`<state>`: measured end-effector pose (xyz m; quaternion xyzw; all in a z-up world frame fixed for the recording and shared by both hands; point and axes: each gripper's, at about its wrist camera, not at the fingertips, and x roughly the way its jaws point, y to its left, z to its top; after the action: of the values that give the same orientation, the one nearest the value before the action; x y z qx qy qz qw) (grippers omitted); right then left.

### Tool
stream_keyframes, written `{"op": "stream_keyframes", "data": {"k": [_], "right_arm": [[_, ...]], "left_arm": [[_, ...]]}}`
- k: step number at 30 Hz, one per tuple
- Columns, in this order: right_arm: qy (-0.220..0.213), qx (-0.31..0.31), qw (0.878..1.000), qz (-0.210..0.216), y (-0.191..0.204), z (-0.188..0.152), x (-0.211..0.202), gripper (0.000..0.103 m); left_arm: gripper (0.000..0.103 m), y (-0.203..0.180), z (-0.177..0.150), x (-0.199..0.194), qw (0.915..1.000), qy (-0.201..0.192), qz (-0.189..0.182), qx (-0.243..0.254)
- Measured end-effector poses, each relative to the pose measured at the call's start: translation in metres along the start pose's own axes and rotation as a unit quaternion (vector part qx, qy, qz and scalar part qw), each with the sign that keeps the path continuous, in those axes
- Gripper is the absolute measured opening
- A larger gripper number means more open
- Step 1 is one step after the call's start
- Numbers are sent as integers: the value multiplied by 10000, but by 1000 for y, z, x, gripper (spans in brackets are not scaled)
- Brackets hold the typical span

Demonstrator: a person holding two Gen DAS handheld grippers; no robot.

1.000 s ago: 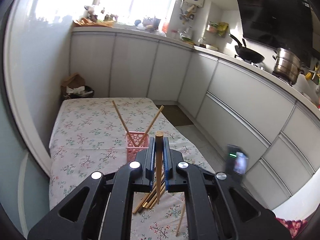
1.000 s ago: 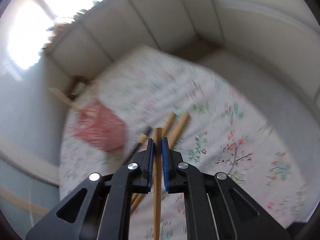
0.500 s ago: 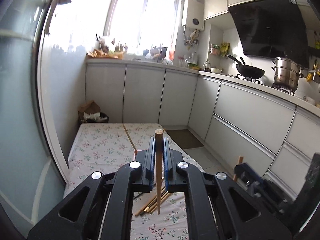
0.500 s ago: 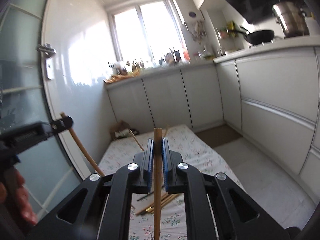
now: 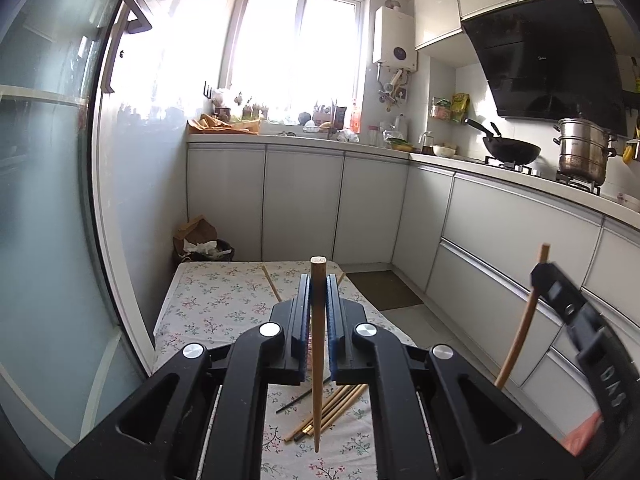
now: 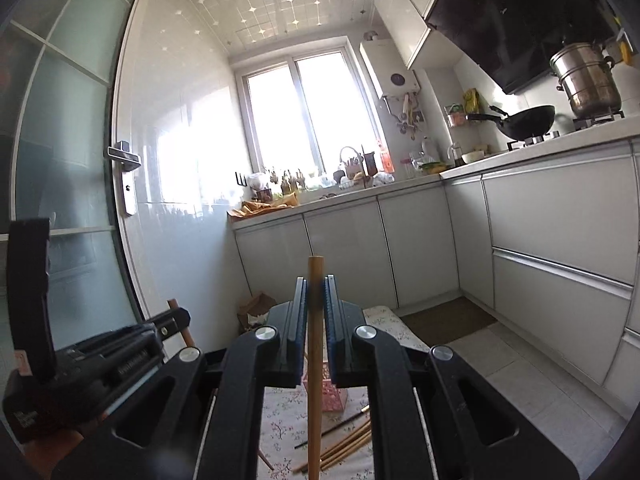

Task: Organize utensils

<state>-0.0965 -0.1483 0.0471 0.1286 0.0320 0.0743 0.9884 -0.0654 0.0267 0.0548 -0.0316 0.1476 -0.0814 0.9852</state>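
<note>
We have each claw clenched on a wooden chopstick: the left claw (image 5: 318, 296) grips its chopstick (image 5: 318, 360) upright, the right claw (image 6: 315, 300) likewise its own (image 6: 315, 368). At six o'clock below both, loose chopsticks (image 5: 332, 404) lie on the floral counter (image 5: 208, 304); the pink basket (image 6: 334, 392) stands just beyond them.

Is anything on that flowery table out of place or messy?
Yes. Several chopsticks lie in a loose heap on the tablecloth instead of standing in the pink basket. Nothing looks spilled or broken.
</note>
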Motion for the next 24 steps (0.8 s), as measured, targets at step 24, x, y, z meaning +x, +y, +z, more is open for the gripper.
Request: {"op": "stream_keyframes", "data": {"k": [24], "right_arm": [[-117, 182, 9998, -56, -16, 23, 141, 9]], "left_arm": [[7, 47, 66, 132, 9982, -356, 221, -426]]}}
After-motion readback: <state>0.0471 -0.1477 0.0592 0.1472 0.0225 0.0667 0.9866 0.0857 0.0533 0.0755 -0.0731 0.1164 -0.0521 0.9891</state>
